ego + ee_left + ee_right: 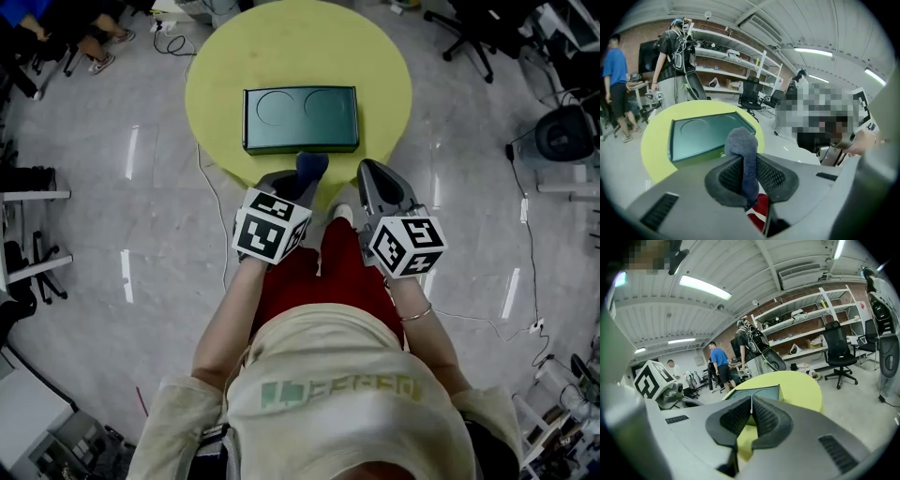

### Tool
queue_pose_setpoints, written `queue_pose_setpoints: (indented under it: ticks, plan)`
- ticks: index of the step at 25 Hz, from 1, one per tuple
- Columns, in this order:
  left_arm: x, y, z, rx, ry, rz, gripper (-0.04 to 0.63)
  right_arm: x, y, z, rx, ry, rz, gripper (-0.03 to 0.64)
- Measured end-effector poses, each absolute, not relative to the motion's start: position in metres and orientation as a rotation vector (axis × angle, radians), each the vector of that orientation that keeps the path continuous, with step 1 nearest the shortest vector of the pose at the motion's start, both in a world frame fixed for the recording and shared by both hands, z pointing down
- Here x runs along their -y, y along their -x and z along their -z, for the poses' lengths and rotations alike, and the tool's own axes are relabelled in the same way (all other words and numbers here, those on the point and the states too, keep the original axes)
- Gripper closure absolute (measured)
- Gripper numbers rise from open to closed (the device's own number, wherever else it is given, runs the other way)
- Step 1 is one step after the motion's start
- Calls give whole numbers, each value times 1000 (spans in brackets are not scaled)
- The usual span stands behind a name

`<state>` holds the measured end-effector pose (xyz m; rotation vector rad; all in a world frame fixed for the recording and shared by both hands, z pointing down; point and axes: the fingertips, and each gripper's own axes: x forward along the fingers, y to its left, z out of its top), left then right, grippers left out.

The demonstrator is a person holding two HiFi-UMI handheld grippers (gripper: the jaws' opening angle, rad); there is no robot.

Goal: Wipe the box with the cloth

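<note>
A dark green box (301, 119) with two round recesses in its lid lies on the round yellow table (384, 66). My left gripper (298, 178) is shut on a blue-grey cloth (311, 166), which sticks up between its jaws near the table's front edge, just short of the box. In the left gripper view the cloth (744, 157) stands upright in front of the box (708, 132). My right gripper (372, 183) is shut with nothing in it, beside the left one at the table's front edge. The right gripper view shows the box (757, 392) beyond the closed jaws (751, 405).
Office chairs (469, 33) stand at the far right and a black stool base (565, 133) sits on the grey floor. A cable (211, 192) trails down the left of the table. People (675, 61) stand by shelves (731, 70) behind the table.
</note>
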<state>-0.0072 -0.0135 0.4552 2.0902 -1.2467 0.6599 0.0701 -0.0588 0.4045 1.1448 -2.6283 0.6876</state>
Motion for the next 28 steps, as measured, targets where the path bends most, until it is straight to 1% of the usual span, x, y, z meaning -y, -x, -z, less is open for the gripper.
queue_pose_setpoints:
  ticks: [8, 13, 19, 28]
  plan:
    - [-31, 93, -448, 1359, -2025, -619, 534, 22, -16, -399, 2633, -1109, -647, 578]
    - [-33, 131, -433, 1419, -1998, -565, 534, 22, -4, -392, 2626, -1117, -619, 578]
    - [19, 147, -410, 1466, -2017, -529, 534, 62, -6, -387, 2629, -1145, -628, 578]
    - [152, 140, -383, 1403, -2137, -545, 534, 162, 10, -384, 2652, -1178, -662, 578]
